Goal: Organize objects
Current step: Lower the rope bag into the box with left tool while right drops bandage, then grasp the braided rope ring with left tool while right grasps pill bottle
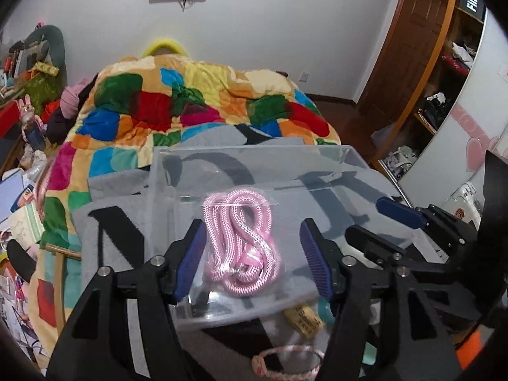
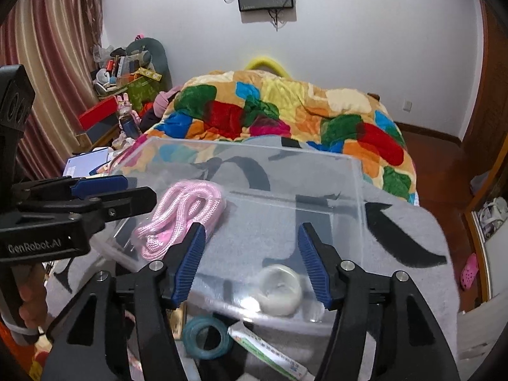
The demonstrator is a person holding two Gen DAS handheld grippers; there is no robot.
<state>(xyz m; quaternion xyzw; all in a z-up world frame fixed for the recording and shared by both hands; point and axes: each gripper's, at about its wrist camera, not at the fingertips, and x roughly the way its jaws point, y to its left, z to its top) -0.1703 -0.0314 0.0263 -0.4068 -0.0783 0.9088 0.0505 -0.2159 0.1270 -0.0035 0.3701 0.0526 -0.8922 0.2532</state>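
Note:
A clear plastic bin sits on a grey blanket on the bed. A bagged pink rope lies inside it at the left. A white tape roll lies inside at the front right. My left gripper is open above the rope, touching nothing. My right gripper is open and empty above the bin's near side. A teal tape roll, a green-and-white tube, a braided bracelet and a tan tag lie on the blanket in front of the bin.
A patchwork quilt covers the bed behind the bin. Cluttered shelves and boxes stand at the left. A wardrobe and door are at the right. A pink shoe lies on the floor.

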